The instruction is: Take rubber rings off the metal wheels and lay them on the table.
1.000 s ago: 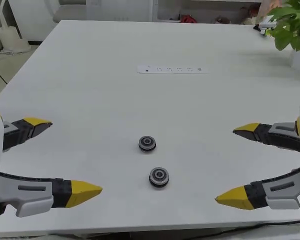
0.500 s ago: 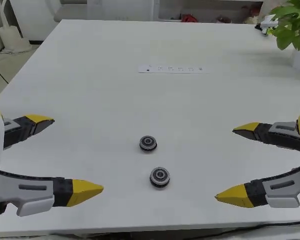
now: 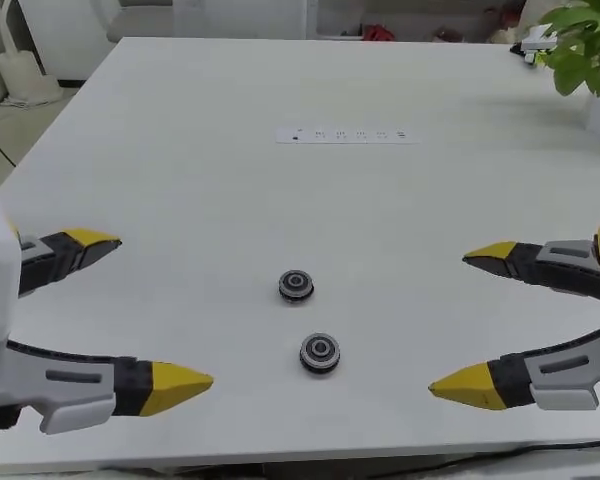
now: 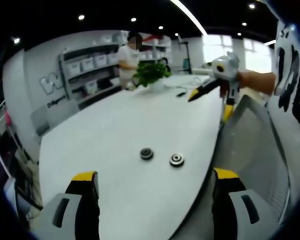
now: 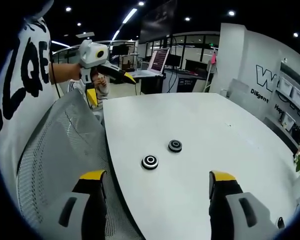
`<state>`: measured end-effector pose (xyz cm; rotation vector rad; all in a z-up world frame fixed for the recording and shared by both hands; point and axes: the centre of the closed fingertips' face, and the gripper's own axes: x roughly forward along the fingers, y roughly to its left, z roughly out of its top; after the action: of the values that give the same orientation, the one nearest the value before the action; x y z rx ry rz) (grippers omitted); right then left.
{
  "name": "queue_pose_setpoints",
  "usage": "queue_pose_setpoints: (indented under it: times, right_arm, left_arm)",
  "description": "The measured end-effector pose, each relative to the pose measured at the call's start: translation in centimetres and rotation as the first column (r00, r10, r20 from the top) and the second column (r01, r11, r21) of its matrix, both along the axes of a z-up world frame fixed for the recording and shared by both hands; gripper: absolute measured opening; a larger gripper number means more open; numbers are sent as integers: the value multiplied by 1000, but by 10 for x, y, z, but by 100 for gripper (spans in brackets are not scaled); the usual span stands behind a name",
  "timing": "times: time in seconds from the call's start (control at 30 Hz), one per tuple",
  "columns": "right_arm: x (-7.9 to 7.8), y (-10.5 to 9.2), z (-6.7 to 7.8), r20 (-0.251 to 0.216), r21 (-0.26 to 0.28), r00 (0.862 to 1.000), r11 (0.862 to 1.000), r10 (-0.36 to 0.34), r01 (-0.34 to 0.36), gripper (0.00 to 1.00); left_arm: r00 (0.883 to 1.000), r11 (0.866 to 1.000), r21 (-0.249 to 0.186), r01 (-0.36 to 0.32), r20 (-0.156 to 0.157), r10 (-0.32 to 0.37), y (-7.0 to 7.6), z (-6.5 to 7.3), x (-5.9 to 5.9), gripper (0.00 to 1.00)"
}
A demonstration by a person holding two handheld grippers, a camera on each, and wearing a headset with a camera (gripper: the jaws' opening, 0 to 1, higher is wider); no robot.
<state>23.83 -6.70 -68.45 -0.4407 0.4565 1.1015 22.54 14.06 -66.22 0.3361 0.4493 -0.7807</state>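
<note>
Two small metal wheels with dark rubber rings lie flat on the white table (image 3: 230, 180): a far wheel (image 3: 296, 285) and a near wheel (image 3: 320, 352). They also show as the far wheel (image 4: 147, 153) and near wheel (image 4: 177, 159) in the left gripper view, and as the far wheel (image 5: 175, 145) and near wheel (image 5: 150, 161) in the right gripper view. My left gripper (image 3: 145, 312) stands open at the left of the wheels, well apart from them. My right gripper (image 3: 475, 322) stands open at the right, holding nothing.
A white power strip (image 3: 346, 136) lies flat further back on the table. A potted green plant (image 3: 580, 45) stands at the far right corner. A mesh chair back (image 5: 65, 160) sits at the table's near edge. A person (image 4: 127, 55) stands by shelves beyond the table.
The left gripper has shifted slightly to the right, towards the wheels. The right gripper and both wheels hold their places.
</note>
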Motion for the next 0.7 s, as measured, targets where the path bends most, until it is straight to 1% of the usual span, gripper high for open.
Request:
queue_pose_setpoints:
  times: [0.1, 0.23, 0.3, 0.57, 0.7]
  right_arm:
    - [0, 0, 0, -1, 1, 1000, 1000, 1, -1, 80]
    - [1, 1, 2, -1, 6, 1000, 1000, 2, -2, 79]
    - [1, 1, 2, -4, 8, 1000, 1000, 2, -2, 79]
    - [3, 2, 2, -10, 16, 1000, 1000, 0, 0, 77]
    - [3, 3, 1, -24, 22, 1000, 1000, 3, -3, 76]
  left_arm:
    - [1000, 1000, 0, 8, 1, -8, -2, 1, 1, 95]
    - [1000, 1000, -6, 22, -8, -22, -5, 1, 0, 90]
    - [1000, 1000, -1, 26, -7, -26, -6, 0, 0, 91]
    - [999, 1000, -5, 31, -11, -31, -6, -1, 1, 91]
    - [999, 999, 2, 41, -11, -41, -8, -2, 2, 90]
